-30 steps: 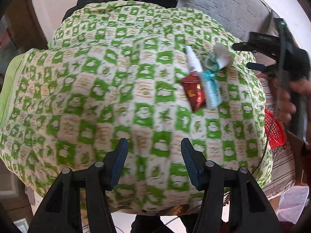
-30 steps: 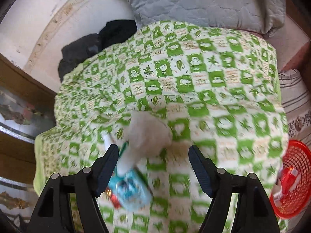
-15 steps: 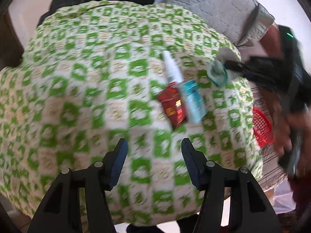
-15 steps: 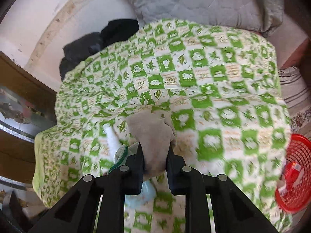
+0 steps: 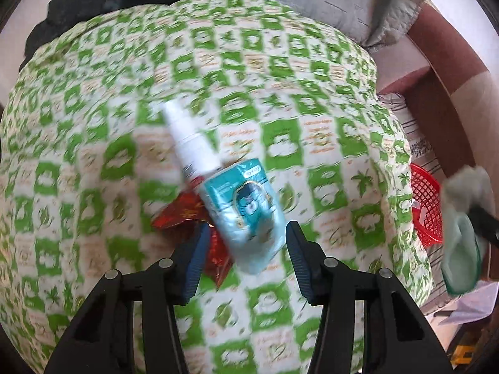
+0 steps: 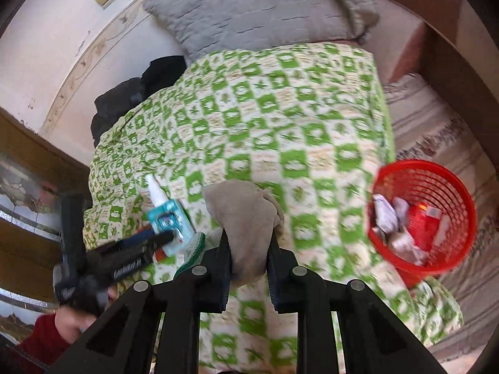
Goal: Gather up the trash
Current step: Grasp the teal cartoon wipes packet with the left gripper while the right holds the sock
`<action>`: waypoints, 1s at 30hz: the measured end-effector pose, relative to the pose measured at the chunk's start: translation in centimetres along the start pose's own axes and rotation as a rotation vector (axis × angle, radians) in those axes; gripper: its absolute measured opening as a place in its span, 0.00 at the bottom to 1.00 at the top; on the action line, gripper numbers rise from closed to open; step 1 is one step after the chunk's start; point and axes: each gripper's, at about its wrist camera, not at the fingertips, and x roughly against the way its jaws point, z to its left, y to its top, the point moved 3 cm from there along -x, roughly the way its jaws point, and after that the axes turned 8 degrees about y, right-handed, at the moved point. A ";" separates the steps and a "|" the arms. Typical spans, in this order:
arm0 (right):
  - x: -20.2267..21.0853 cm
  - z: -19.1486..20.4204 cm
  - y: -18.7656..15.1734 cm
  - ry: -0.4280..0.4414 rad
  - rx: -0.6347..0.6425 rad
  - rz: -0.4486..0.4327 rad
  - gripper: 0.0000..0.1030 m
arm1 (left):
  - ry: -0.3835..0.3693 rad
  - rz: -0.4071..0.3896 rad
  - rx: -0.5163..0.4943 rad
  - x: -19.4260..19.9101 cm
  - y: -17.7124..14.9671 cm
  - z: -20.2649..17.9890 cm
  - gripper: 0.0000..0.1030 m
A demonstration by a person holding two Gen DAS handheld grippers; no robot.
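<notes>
Your green-checked blanket [image 5: 312, 143] covered the bed, with a grey quilted pillow [image 6: 265, 9] at its far end and the red basket [image 6: 449, 258], already holding wrappers, off its right edge. Your right claw [image 6: 248, 243] was clenched on a grey crumpled rag [image 6: 246, 215] lifted near the basket. Your left claw [image 5: 246, 240] hung released around the teal packet [image 5: 246, 208], which lay touching a white bottle [image 5: 193, 149] and a red wrapper [image 5: 177, 215].

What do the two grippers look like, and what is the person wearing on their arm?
Both grippers are matte black plastic with angular arms and round silver pivot screws. The left gripper has ribbed blue pads on its fingers. The right gripper is the same build; its pad colour is hard to tell. The left one's body carries white lettering, too blurred to read. A dark red sleeve shows at the wrist.
</notes>
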 end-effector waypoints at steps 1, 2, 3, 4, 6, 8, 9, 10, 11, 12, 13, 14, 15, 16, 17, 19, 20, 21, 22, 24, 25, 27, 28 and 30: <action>0.4 -0.5 -0.3 0.000 -0.008 -0.001 0.21 | 0.007 -0.001 -0.018 -0.2 0.3 -0.8 0.48; 0.7 -0.8 -0.6 0.000 -0.015 -0.001 0.21 | 0.007 0.002 -0.032 -0.5 0.5 -1.6 0.48; 1.0 -1.3 -0.9 -0.002 -0.022 -0.001 0.21 | 0.001 0.009 -0.044 -0.8 0.6 -2.3 0.48; 1.3 -1.8 -1.1 -0.005 -0.029 -0.002 0.21 | -0.003 0.016 -0.053 -1.0 0.6 -2.8 0.48; 1.9 -2.6 -1.5 -0.009 -0.041 -0.003 0.21 | 0.011 0.036 -0.087 -1.9 0.6 -4.4 0.48; 2.4 -3.3 -1.7 -0.014 -0.050 -0.007 0.21 | 0.016 0.038 -0.103 -2.0 0.2 -5.7 0.48; 2.7 -3.6 -1.9 -0.017 -0.051 -0.009 0.21 | 0.008 0.032 -0.109 -1.8 -0.1 -6.1 0.48; 3.0 -4.0 -2.0 -0.023 -0.051 -0.011 0.21 | 0.002 0.025 -0.117 -1.5 -0.5 -6.5 0.48; 3.3 -4.2 -2.2 -0.028 -0.051 -0.011 0.21 | -0.002 0.016 -0.124 -1.0 -0.8 -6.8 0.48; 3.6 -4.6 -2.4 -0.031 -0.052 -0.010 0.21 | -0.014 -0.002 -0.132 -0.3 -1.3 -7.1 0.48; 3.8 -4.7 -2.6 -0.031 -0.052 -0.009 0.21 | -0.025 -0.016 -0.132 0.2 -1.6 -7.3 0.48; 4.0 -4.8 -2.7 -0.031 -0.050 -0.007 0.21 | -0.039 -0.026 -0.126 0.8 -2.0 -7.2 0.48; 4.1 -4.9 -2.9 -0.031 -0.048 -0.004 0.21 | -0.051 -0.027 -0.114 1.3 -2.4 -6.9 0.48; 4.2 -5.0 -3.1 -0.029 -0.045 -0.002 0.21 | -0.061 -0.025 -0.100 1.6 -2.6 -6.5 0.48; 4.2 -4.9 -3.2 -0.026 -0.042 0.001 0.21 | -0.074 -0.024 -0.080 1.8 -2.8 -6.0 0.52; 4.1 -4.8 -3.4 -0.019 -0.034 0.007 0.21 | -0.095 -0.007 -0.017 1.8 -2.8 -4.8 0.57; 4.0 -4.8 -3.5 -0.014 -0.034 0.011 0.21 | -0.101 0.001 0.004 1.7 -2.8 -4.4 0.58; 3.8 -4.8 -3.5 -0.008 -0.034 0.014 0.21 | -0.102 0.019 0.037 1.5 -2.7 -3.9 0.58; 3.7 -4.7 -3.6 -0.004 -0.031 0.015 0.20 | -0.100 0.033 0.063 1.3 -2.7 -3.6 0.59; 3.7 -4.4 -3.7 0.004 -0.022 0.018 0.21 | -0.110 0.069 0.134 0.6 -2.5 -3.1 0.61; 3.7 -4.4 -3.9 0.007 -0.019 0.020 0.21 | -0.101 0.079 0.161 0.2 -2.4 -3.1 0.61; 3.8 -4.3 -4.2 0.005 -0.006 0.027 0.21 | -0.071 0.058 0.137 -0.1 -2.0 -3.6 0.61; 3.9 -4.4 -4.3 0.003 -0.004 0.029 0.21 | -0.050 0.051 0.115 -0.4 -1.9 -4.0 0.63; 4.2 -4.8 -4.7 -0.002 -0.012 0.032 0.21 | -0.030 0.091 0.088 -1.6 -1.4 -4.7 0.65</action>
